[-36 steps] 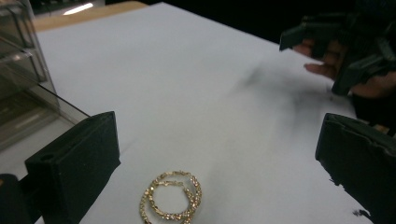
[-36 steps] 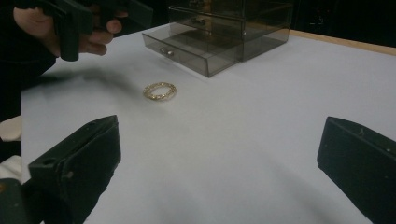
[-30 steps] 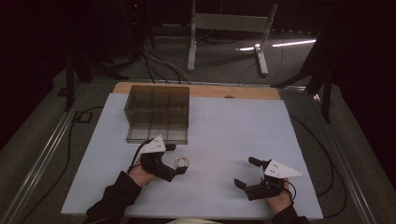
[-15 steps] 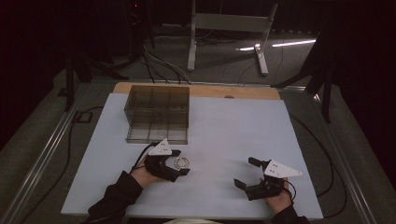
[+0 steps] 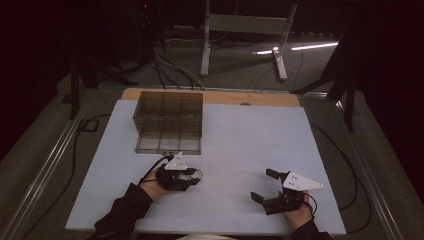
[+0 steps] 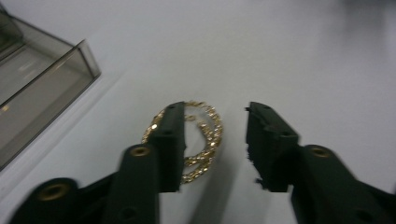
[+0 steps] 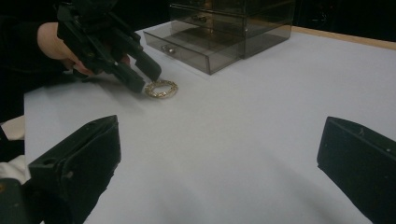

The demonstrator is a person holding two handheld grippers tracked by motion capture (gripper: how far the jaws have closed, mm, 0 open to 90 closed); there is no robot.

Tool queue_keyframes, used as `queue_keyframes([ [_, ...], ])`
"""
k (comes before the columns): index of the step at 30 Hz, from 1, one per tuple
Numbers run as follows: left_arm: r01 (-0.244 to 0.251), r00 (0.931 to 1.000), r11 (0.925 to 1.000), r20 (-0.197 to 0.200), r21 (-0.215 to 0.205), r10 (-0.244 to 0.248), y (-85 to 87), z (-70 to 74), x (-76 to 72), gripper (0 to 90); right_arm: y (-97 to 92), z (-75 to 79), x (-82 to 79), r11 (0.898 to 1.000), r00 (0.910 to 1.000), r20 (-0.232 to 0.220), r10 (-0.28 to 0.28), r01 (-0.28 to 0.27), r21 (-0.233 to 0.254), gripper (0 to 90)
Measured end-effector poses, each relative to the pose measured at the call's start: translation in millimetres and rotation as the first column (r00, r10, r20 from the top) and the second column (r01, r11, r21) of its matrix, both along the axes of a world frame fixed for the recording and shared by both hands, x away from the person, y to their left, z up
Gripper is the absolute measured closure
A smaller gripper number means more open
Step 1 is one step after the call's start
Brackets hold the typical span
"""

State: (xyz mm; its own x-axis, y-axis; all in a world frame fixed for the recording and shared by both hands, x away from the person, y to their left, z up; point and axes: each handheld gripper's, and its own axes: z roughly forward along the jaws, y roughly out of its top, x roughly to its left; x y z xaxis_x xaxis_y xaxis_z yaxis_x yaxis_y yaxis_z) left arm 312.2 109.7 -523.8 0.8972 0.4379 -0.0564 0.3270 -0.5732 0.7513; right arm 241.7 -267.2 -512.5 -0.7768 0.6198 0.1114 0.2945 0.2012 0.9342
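The right gripper (image 5: 264, 186) rested nearest, jaws spread wide and empty. Farther off, the left gripper (image 6: 215, 140) had just been closing around the gold bracelet (image 6: 203, 137) on the white table (image 5: 240, 145) — not yet pinching. Better to centre it before squeezing, short of the drawer box (image 5: 169, 121).

High view looks down on the table (image 5: 240, 135) — tool cameras sit low, sharing it.

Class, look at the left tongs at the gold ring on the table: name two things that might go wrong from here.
1. The left tongs have been closing, yet the gold ring lies flat, mostly by one jaw; it may slide away instead of being gripped.
2. The open drawer of the smoky plastic box stands close by; a lifted hand might knock it.
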Motion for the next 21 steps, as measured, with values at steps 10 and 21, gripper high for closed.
queue_keyframes([
  [10,0.024,0.9997,0.9987,-0.006,0.045,-0.023,-7.7,-5.5,2.3,76.7,0.6,-0.5,0.2,1.0,1.0,-0.001,0.001,-0.001,-0.004,0.0],
  [21,0.014,0.9999,0.9989,-0.006,0.044,-0.013,-10.5,-3.0,5.2,87.0,0.2,-0.7,0.1,1.0,1.0,-0.002,-0.002,0.002,-0.006,0.0],
])
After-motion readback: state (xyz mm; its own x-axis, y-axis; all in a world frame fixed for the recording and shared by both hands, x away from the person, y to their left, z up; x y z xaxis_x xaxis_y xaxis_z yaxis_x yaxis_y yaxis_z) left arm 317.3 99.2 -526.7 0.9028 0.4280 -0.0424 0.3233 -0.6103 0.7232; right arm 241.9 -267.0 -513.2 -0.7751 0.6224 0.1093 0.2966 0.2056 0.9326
